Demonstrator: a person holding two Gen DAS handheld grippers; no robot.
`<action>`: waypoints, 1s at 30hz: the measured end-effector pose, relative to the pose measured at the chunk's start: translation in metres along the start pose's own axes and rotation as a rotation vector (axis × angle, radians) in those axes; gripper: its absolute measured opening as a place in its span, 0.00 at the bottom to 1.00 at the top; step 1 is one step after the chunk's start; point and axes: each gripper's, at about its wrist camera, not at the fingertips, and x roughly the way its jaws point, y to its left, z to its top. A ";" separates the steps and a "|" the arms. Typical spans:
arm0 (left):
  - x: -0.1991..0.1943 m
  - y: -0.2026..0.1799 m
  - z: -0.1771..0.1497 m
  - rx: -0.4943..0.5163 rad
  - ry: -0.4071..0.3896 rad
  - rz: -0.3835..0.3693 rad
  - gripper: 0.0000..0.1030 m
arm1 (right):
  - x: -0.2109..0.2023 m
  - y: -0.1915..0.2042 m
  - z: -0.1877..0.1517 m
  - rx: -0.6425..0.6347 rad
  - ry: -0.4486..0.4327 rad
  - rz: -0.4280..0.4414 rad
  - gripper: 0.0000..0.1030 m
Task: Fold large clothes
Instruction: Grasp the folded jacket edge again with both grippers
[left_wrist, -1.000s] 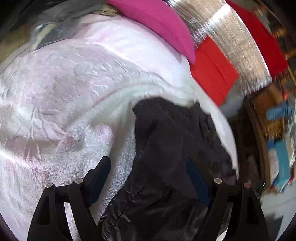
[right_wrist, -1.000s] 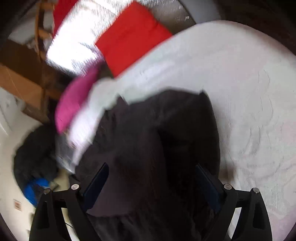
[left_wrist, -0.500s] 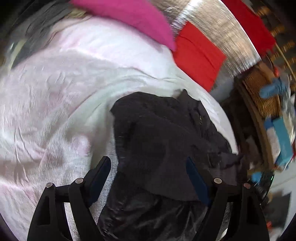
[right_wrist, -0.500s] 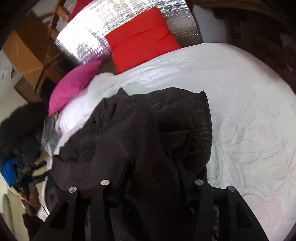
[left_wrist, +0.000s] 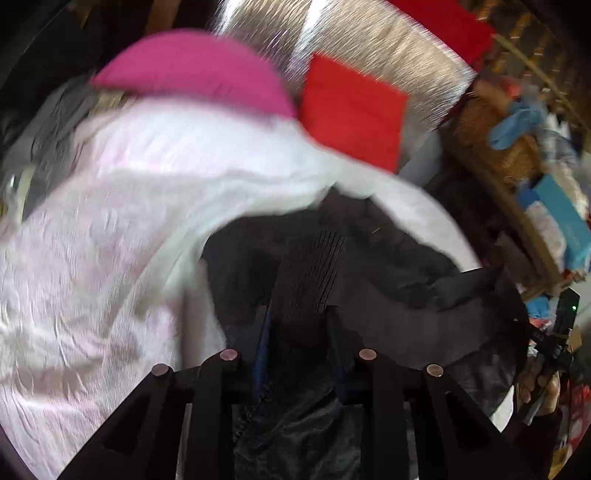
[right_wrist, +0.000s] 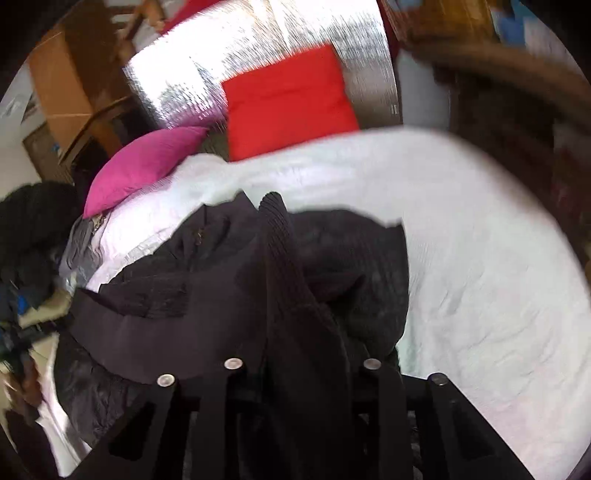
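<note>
Black jacket (left_wrist: 388, 258) on the white bedspread (left_wrist: 92, 258): left gripper (left_wrist: 297, 325) and right gripper (right_wrist: 303, 332) have each just closed on a fold of it

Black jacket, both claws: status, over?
Left claw and right claw just closed, pinching black jacket. Jacket bunched on white bedspread. Nothing blocking.

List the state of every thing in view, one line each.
Black jacket: crumpled on the bed, ribbed parts pinched in both claws.
Left claw: just closed, gripping the jacket.
Right claw: just closed, gripping the jacket.
White bedspread: spread flat, wrinkled.
Pink pillow: lying at the head of the bed.
Red pillow: propped upright against the silver headboard.
</note>
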 end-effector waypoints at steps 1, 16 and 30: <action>-0.008 -0.005 0.004 0.011 -0.033 -0.015 0.27 | -0.009 0.006 0.002 -0.023 -0.030 0.001 0.25; 0.078 -0.024 0.132 0.043 -0.128 0.252 0.23 | 0.038 -0.010 0.113 0.062 -0.246 -0.051 0.22; 0.127 0.033 0.102 -0.119 -0.075 0.494 0.54 | 0.138 -0.102 0.107 0.515 -0.046 0.091 0.81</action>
